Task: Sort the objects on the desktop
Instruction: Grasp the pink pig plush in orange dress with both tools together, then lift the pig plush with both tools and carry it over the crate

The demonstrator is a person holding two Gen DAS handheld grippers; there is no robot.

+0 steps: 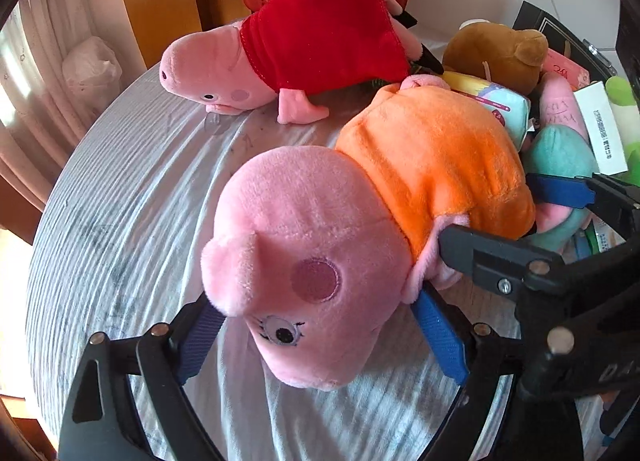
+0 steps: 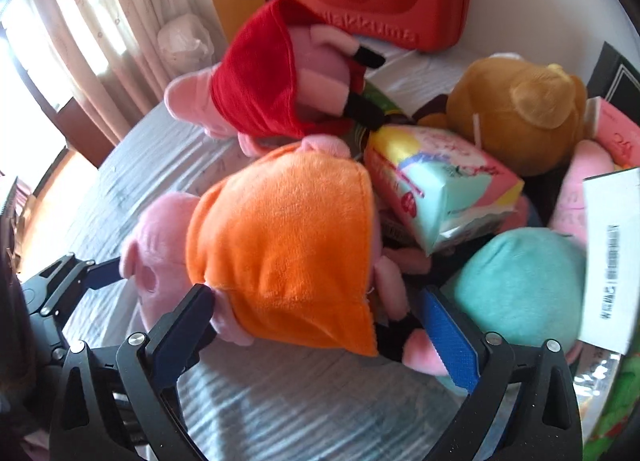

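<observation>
Both sets of jaws stand apart around the orange-dressed pig toy (image 1: 360, 229) lying on the white cloth (image 1: 120, 221): the left gripper (image 1: 320, 345) brackets its head, the right gripper (image 2: 320, 325) its skirt and legs, pads apparently not pressing. Judged step: gripping this toy; next, close, then lift it clear of the pile of toys and boxes at its right.

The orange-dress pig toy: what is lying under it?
Under the orange-dress pig toy lies the striped white cloth. Its legs end rests against a pastel box and a teal plush. Anything directly beneath its body is covered.
</observation>
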